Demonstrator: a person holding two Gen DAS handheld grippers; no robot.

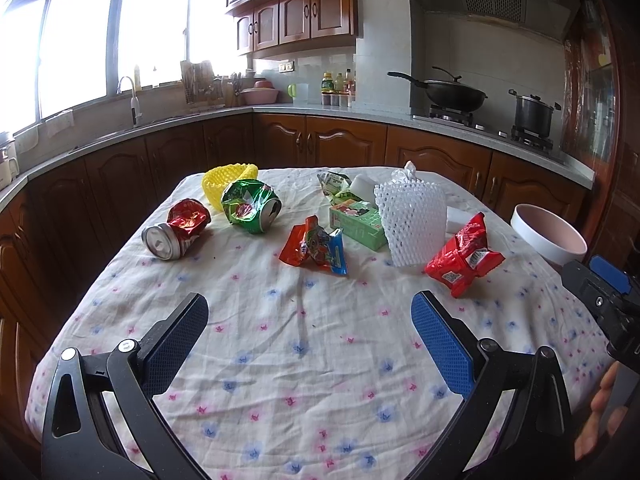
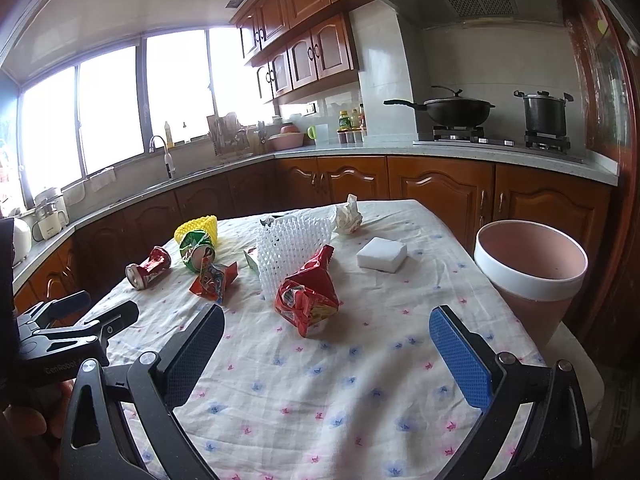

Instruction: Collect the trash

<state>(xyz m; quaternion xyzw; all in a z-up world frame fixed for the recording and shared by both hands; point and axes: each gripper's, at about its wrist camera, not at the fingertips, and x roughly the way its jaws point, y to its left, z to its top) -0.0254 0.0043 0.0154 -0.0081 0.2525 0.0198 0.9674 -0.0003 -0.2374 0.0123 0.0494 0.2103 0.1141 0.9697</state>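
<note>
Right, you are hovering over the desk [image 2: 320, 400] with the pink bin [image 2: 532, 280] at its right edge; both grippers, left gripper [image 1: 310, 344] and right gripper [image 2: 326, 356], are gaping wide, empty. Try straddling the nearest red wrapper [image 2: 308, 304] squarely.

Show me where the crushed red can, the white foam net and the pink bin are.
crushed red can [image 1: 176, 236], left wrist view, dented side.
white foam net [image 1: 412, 220], left wrist view, front mesh.
pink bin [image 2: 532, 280], right wrist view, white rim.
</note>
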